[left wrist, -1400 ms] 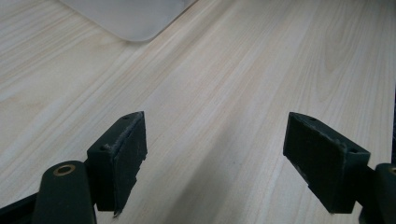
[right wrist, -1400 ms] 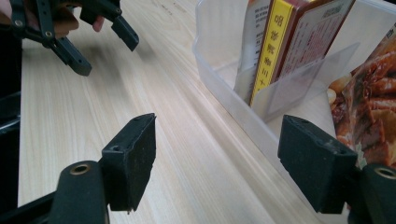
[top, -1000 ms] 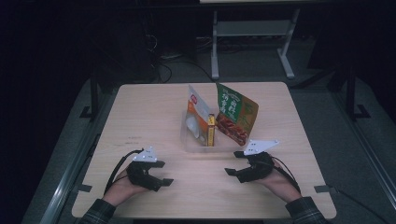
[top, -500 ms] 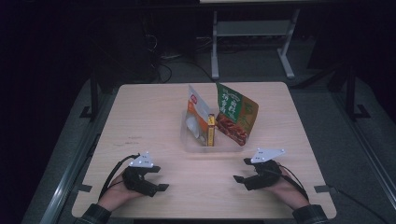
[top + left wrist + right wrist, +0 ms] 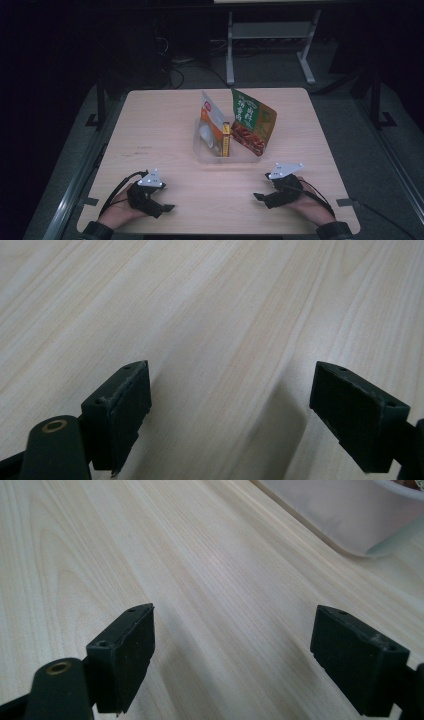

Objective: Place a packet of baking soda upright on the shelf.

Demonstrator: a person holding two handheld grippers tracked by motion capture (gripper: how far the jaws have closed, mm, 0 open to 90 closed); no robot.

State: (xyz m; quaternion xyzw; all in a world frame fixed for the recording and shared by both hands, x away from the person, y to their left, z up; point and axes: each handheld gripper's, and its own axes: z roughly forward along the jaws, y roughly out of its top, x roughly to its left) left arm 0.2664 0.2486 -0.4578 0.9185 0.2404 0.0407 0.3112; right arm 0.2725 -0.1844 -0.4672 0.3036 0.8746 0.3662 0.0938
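Note:
A clear plastic bin point(image 5: 202, 153) stands at the middle of the wooden table point(image 5: 155, 125). Upright in it are an orange-and-white pouch point(image 5: 210, 125), a slim yellow box point(image 5: 226, 141) and a green-and-red pouch point(image 5: 254, 122). My left gripper point(image 5: 168, 206) lies near the front left edge and points right. Its jaws point(image 5: 230, 410) are open over bare wood and have just been opening wider, with nothing between them. My right gripper point(image 5: 258, 196) lies at the front right and points left. Its jaws point(image 5: 232, 652) are open too, have just been opening and hold nothing. The bin's corner point(image 5: 350, 515) shows ahead of them.
A broad strip of bare wood point(image 5: 215, 195) separates the two grippers. Beyond the table's far edge stand a grey metal frame point(image 5: 270, 35) and loose cables point(image 5: 182, 75) on the dark floor. The table's front edge runs just behind both hands.
Both hands have drawn back a little toward the near edge. The right gripper has sunk closer to the tabletop. The bin and its contents have not moved.

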